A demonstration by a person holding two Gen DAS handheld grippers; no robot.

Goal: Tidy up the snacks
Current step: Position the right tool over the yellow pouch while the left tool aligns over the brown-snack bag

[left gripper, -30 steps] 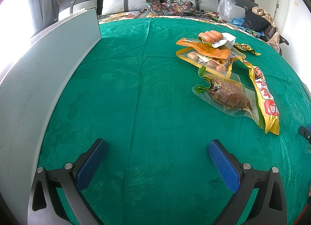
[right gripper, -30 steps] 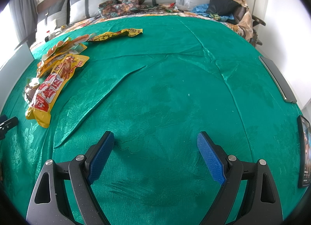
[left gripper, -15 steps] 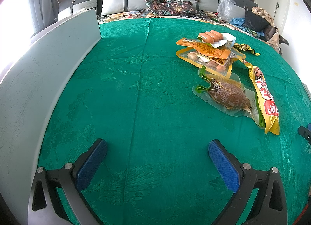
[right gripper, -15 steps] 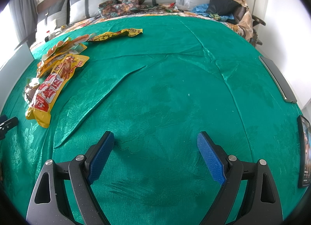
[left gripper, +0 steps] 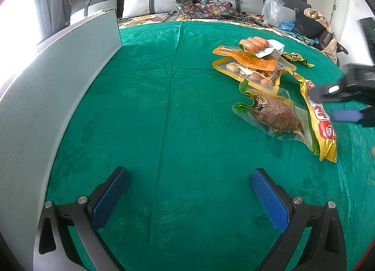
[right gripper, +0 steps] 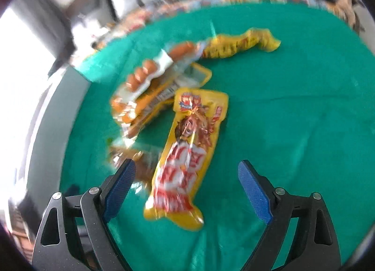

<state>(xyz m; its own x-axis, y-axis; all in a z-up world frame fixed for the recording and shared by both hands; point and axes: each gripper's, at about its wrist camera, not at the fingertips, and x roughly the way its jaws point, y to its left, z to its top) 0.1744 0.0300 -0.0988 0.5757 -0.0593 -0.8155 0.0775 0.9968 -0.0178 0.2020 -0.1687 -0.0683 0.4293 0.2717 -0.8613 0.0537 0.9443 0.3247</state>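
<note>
Green bedspread, snack pile upper right; right gripper swung over from bare cloth, jaws spread, empty, framing the long yellow packet mid-frame; left gripper unmoved, spread, empty; likely first pick.

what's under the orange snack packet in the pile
The orange packet lies on a clear yellow-edged pouch holding round brown snacks; a sausage pack rests on its far end. Whatever the packet covers is hidden.
</note>
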